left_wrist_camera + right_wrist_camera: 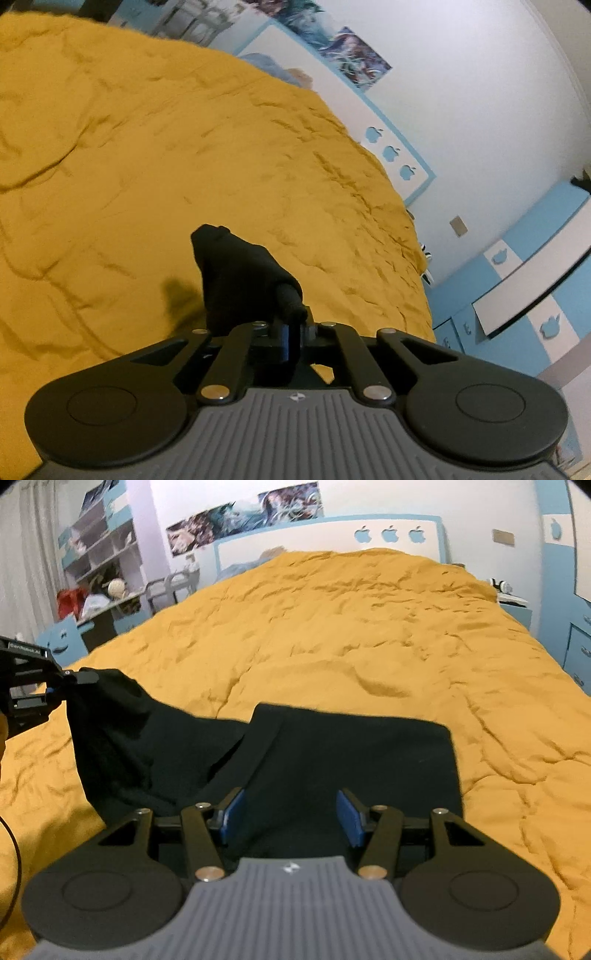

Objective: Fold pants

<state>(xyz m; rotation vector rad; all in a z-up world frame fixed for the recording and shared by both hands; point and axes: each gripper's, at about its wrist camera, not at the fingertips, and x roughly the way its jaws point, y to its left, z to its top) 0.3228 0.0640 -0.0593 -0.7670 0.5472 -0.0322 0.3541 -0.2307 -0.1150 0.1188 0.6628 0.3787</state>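
Observation:
Black pants point(332, 760) lie on the mustard bedspread point(369, 635). Their right part rests flat and folded. Their left part is pulled up off the bed toward my left gripper point(79, 677), which is shut on the fabric's end at the left edge of the right wrist view. In the left wrist view, my left gripper point(293, 325) pinches a bunched black fold of the pants point(236, 273) that sticks up above the bedspread point(147, 166). My right gripper point(291, 818) hovers over the flat part with its blue pads point(349, 821) wide apart and nothing pressed between them.
A white and blue headboard point(332, 535) stands at the far end of the bed. Shelves point(99, 550) and a cluttered desk are at the far left. Blue and white drawers point(535, 295) stand to the right of the bed. The bedspread stretches wide beyond the pants.

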